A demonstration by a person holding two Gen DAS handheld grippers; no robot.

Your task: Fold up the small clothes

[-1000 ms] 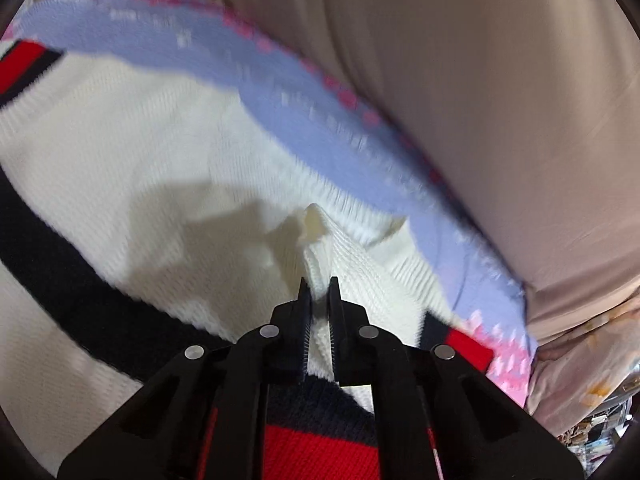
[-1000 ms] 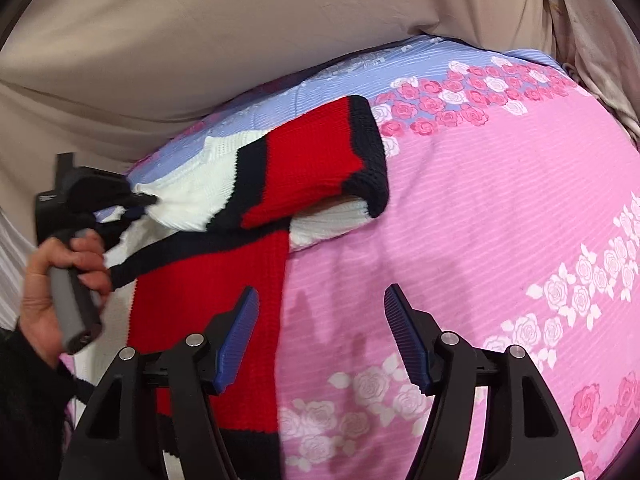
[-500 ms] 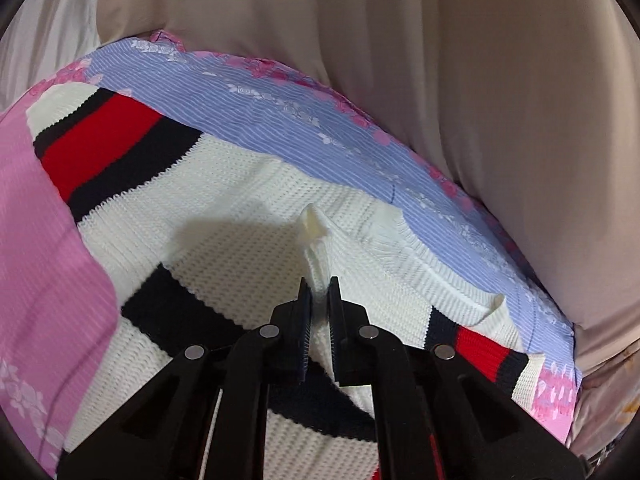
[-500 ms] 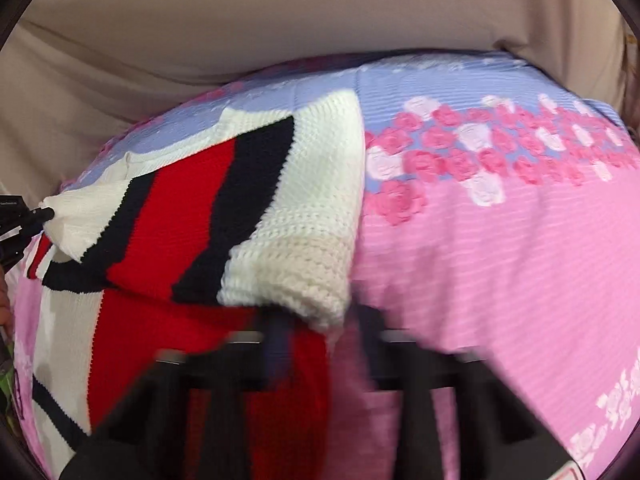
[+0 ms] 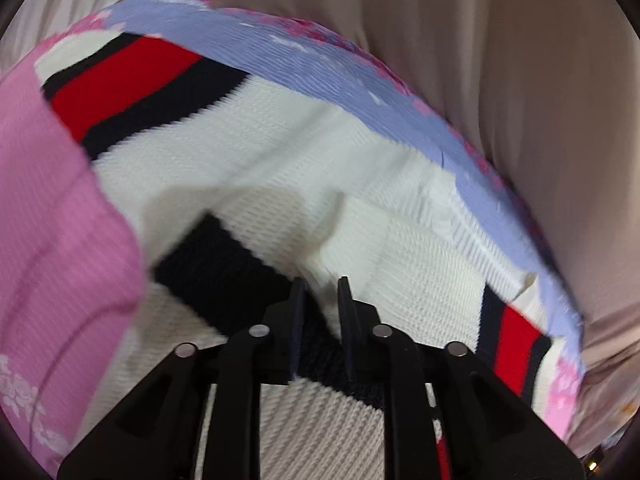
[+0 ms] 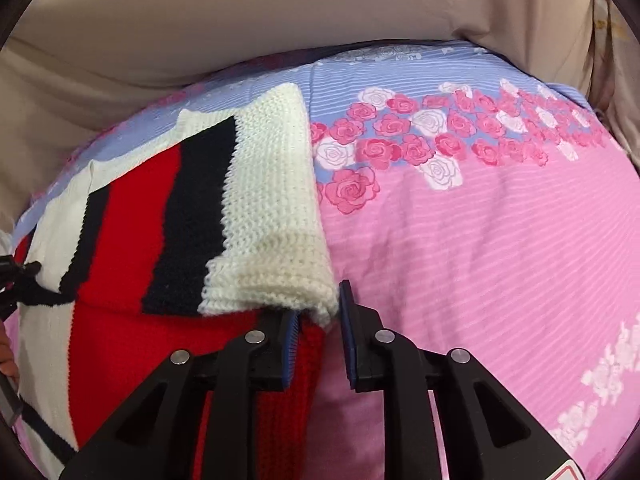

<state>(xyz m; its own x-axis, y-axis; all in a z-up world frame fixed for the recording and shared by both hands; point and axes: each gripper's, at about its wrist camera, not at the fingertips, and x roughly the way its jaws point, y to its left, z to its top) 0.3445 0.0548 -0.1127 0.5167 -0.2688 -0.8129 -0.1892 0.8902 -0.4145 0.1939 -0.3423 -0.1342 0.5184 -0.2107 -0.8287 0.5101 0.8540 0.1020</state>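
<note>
A small knit sweater (image 5: 280, 184) in white, red and navy stripes lies on the bed. In the left wrist view my left gripper (image 5: 320, 284) hovers just over its white part, jaws a little apart with nothing between them. In the right wrist view the sweater (image 6: 200, 216) has a sleeve folded across its body. My right gripper (image 6: 318, 304) is at the sleeve's white cuff (image 6: 276, 280), jaws narrowly apart with the cuff corner (image 6: 325, 312) hanging between them. The left gripper's tip shows at the far left edge (image 6: 16, 276).
The bed sheet (image 6: 480, 240) is pink with roses and a lilac striped band (image 5: 340, 80) at the far edge. A beige cloth backdrop (image 6: 280, 12) rises behind the bed. The sheet stretches to the right of the sweater.
My left gripper has let go of the white fabric peak it was pinching and opened slightly. My right gripper moved in to the sleeve cuff and narrowed its jaws around the corner.
</note>
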